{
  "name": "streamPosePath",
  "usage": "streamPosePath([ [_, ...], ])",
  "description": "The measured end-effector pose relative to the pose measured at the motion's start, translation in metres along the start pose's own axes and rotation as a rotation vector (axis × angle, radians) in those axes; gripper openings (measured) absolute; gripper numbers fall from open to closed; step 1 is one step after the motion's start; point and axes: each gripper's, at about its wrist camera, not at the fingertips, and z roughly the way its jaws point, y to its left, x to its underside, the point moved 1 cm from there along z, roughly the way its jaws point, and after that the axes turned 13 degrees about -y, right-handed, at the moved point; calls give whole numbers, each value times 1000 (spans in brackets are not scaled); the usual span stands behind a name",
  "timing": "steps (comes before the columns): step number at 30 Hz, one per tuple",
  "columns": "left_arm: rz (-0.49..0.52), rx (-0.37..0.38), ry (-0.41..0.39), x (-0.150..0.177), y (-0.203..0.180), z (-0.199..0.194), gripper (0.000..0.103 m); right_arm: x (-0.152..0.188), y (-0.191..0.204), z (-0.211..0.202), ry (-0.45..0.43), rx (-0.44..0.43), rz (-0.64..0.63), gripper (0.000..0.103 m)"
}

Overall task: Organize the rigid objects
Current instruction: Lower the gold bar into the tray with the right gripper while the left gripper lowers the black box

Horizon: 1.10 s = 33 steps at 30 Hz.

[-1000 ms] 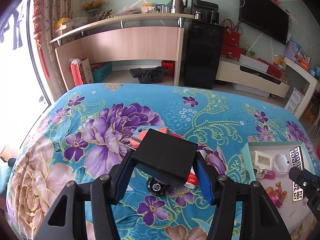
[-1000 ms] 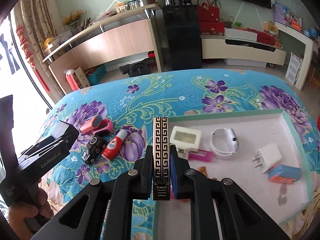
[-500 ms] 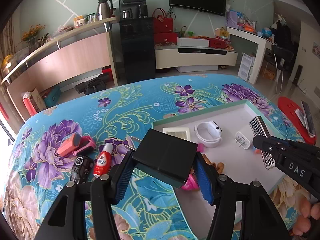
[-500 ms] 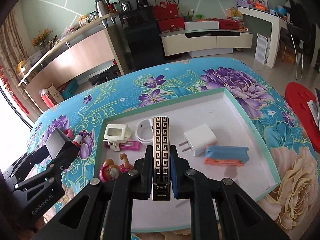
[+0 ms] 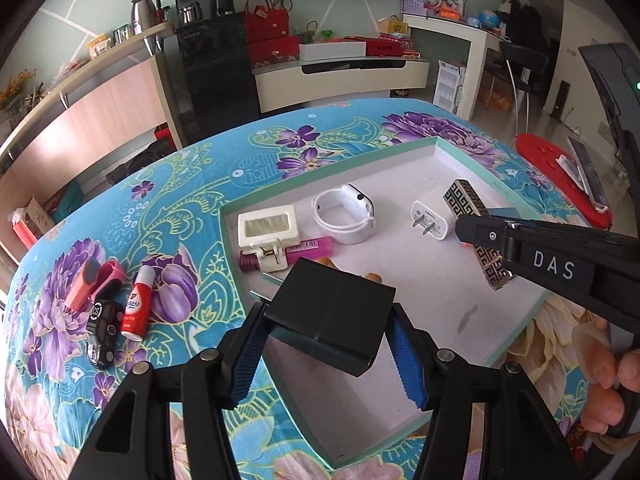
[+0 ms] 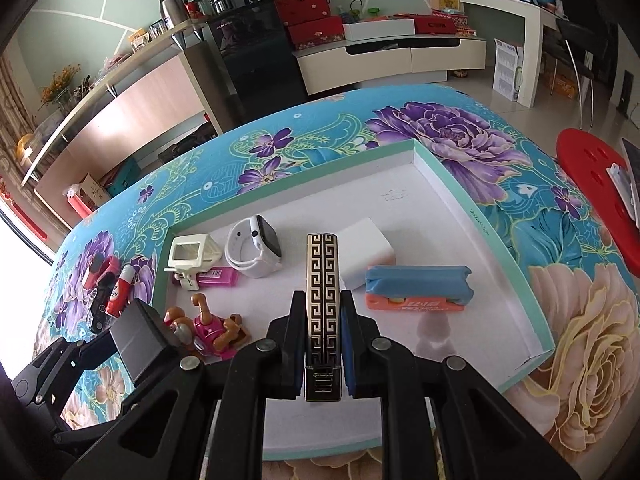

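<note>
Nearest, the left gripper tilts steeply down over the tray's near-left corner, its blue pads pressed against the sides of a black box, which it holds clear of the tray floor. To its right the right gripper also slants down, jaws nearly together and clamped on a slim case with a black-and-gold key pattern; the case stands up between the fingers above the tray's middle. A hand wraps the right gripper's handle at the table's near-right edge.

Below both lies the tray, white inside with a mint rim, on a floral cloth of turquoise and purple. In the tray, nearest the left gripper, a small pink and brown toy figure lies on its side. Further in, an orange and blue pack lies flat on the right, a white charger just beside it. Beyond them a white watch sits curled on its strap, and left of it a cream-framed clip rests on a pink lighter.

Outside the tray, on the cloth to the left, a red tube, a black toy car and a pink stapler-like thing lie close together.
</note>
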Motion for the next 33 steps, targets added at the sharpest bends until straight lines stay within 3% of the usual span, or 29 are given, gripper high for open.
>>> streamPosePath([
  [5,30,43,15,2,-15,2,63,1,2,4,11,-5,-6,16],
  [33,13,-4,127,21,-8,40,59,15,11,33,93,-33,-24,16],
])
